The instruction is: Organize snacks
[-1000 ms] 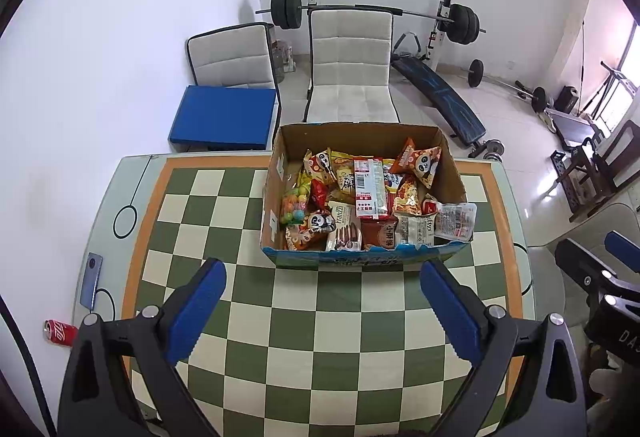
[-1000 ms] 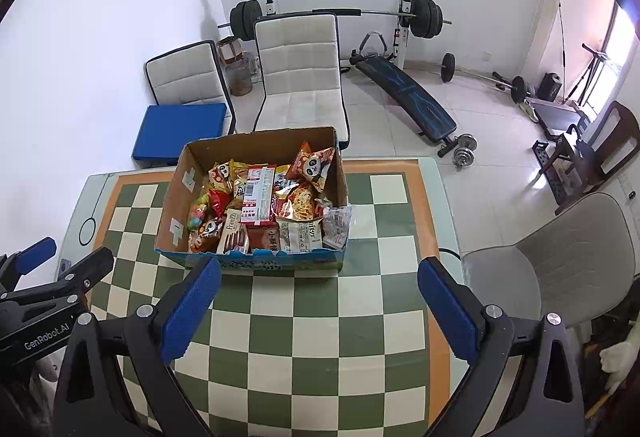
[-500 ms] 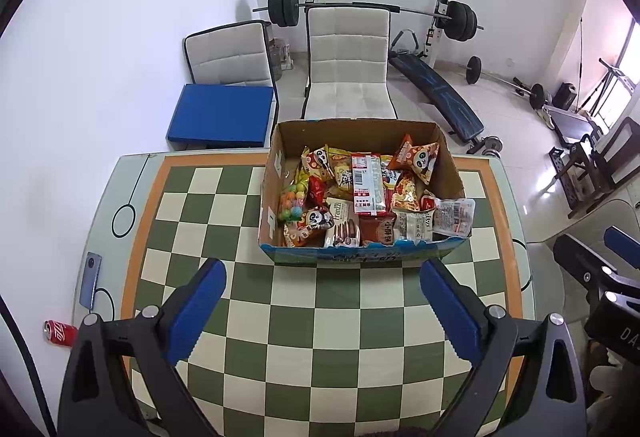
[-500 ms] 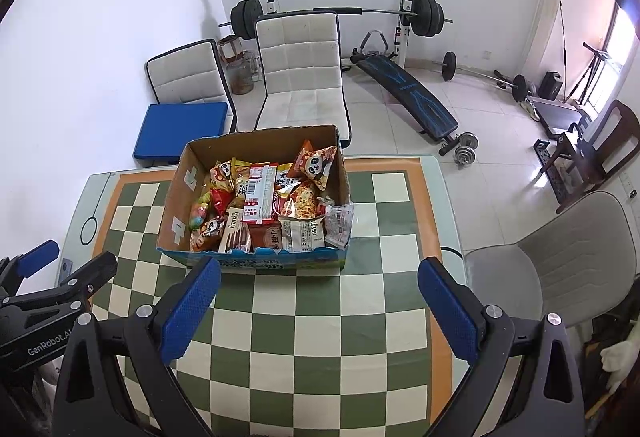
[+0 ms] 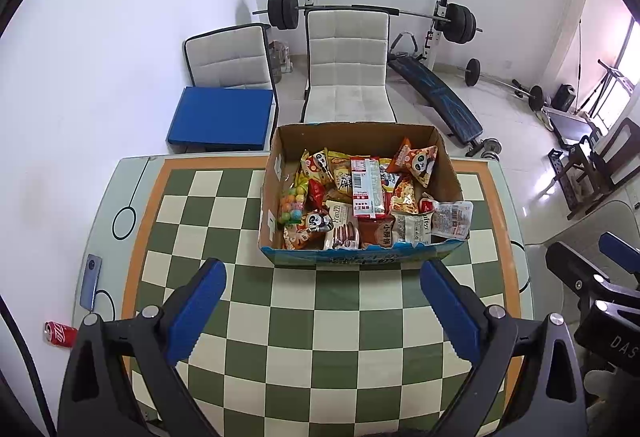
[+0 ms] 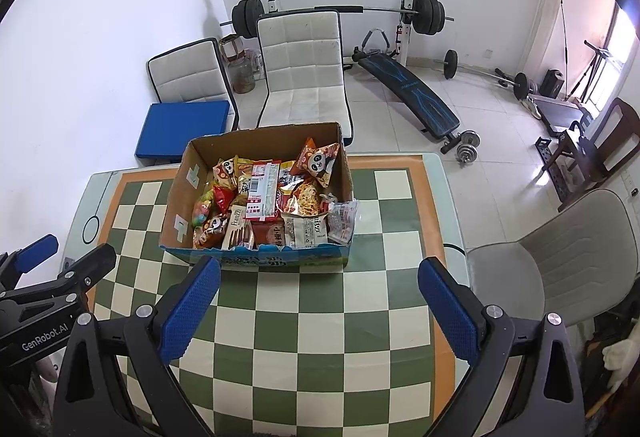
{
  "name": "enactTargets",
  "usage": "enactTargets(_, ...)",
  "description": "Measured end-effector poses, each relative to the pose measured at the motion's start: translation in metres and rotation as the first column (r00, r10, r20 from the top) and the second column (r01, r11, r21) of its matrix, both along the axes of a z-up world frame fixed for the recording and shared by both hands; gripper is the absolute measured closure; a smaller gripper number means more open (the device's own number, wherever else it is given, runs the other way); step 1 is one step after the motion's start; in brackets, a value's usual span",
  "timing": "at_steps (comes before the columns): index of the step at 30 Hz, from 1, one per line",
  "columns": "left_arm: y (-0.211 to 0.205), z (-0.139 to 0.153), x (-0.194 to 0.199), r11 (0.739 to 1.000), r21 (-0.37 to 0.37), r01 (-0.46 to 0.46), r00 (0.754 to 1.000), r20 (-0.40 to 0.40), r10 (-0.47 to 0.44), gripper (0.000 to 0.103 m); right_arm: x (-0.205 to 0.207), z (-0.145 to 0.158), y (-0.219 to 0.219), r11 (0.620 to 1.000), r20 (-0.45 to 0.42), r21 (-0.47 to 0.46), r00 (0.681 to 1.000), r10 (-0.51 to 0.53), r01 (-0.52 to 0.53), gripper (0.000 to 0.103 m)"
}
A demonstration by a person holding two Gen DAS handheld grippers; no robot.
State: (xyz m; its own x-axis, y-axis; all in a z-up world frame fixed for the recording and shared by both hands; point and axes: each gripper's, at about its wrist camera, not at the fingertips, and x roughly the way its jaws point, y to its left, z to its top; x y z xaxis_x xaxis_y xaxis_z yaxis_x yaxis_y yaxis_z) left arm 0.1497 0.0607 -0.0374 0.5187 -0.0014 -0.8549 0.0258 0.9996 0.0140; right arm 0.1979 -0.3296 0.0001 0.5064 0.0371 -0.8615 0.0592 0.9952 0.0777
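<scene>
- The cardboard box (image 5: pixel 362 193) stands on the far half of the checkered desk (image 5: pixel 320 317), open at the top and crammed with snack packets (image 6: pixel 272 205); most overlap, so only the upper ones can be read.
- Among those, a long red-and-white wrapper (image 5: pixel 366 187) lies on top near the middle, a panda-print bag (image 5: pixel 416 163) leans at the far right corner, and a clear bag of coloured candy balls (image 5: pixel 292 207) sits against the left wall.
- One pale packet (image 5: pixel 452 219) hangs over the box's near right corner; its print is too small to make out.
- The left gripper (image 5: pixel 322 307) hovers over the near desk, jaws wide apart and empty, box well ahead.
- The right gripper (image 6: pixel 318 301) hovers likewise, jaws wide and empty, its left pad overlapping the box's front edge in view.
- A phone (image 5: pixel 90 281) lies flat near the desk's left edge; a red can (image 5: pixel 60 333) lies on its side, probably on the floor beside the desk.
- Beyond the desk stand a white padded chair (image 5: pixel 346 69), a blue cushion (image 5: pixel 222 119) and a barbell rack (image 5: pixel 372 13).
</scene>
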Motion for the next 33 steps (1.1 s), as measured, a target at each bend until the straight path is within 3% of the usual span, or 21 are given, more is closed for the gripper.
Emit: enactTargets(33,-0.0028,0.0085,0.0017,1.000,-0.002,0.003,1.000,0.005,-0.003,0.003,-0.0027,0.0011,0.0057,1.000,0.005,-0.001,1.000,0.002,-0.002,0.002)
